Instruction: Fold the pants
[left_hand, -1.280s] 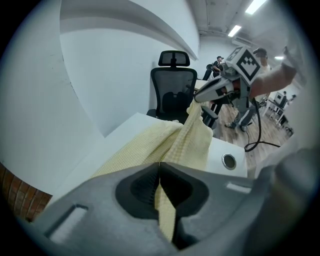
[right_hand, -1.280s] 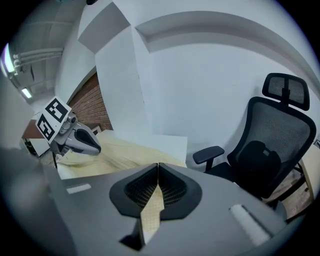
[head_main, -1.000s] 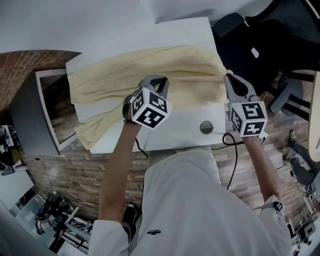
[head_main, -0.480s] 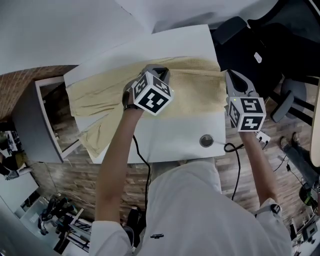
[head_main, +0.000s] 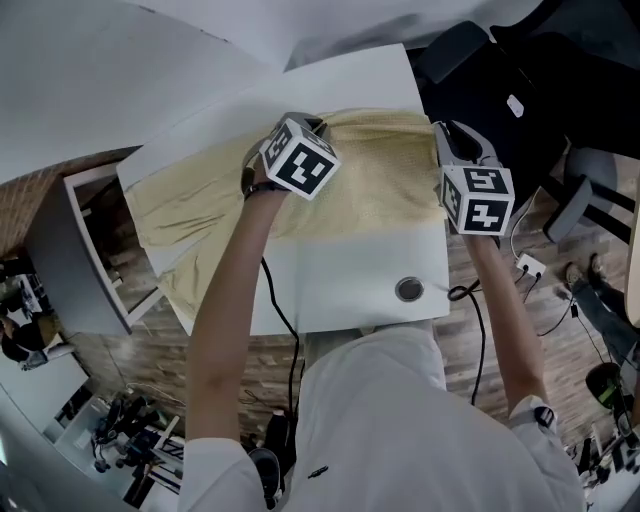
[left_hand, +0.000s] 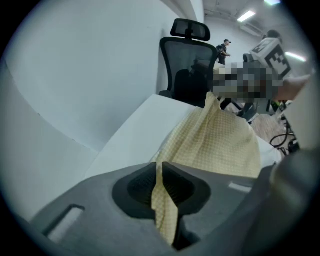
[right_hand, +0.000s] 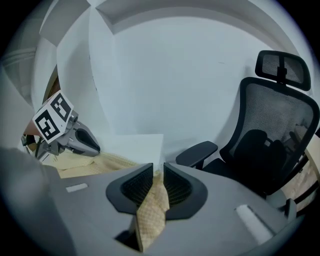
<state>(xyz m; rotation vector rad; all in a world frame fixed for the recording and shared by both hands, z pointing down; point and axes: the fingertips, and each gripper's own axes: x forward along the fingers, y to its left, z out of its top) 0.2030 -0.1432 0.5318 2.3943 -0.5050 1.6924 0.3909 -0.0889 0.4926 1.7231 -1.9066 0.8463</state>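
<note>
The pale yellow pants lie across the far half of the white table, with one leg end hanging off the left edge. My left gripper is low at the fabric's far edge near the middle. My right gripper is at the pants' far right corner. In the left gripper view a strip of pants runs through the left gripper. In the right gripper view fabric hangs through the right gripper. Both pairs of jaws have just been opening slightly, with cloth still pinched between them.
A black office chair stands just past the table's right corner, close to my right gripper. A round cable hole sits near the table's front edge. A cable hangs at the front right. A cabinet stands at the left.
Both grippers have moved toward the far side of the table and come down, carrying the pants' edge with them. More bare table shows at the front.
</note>
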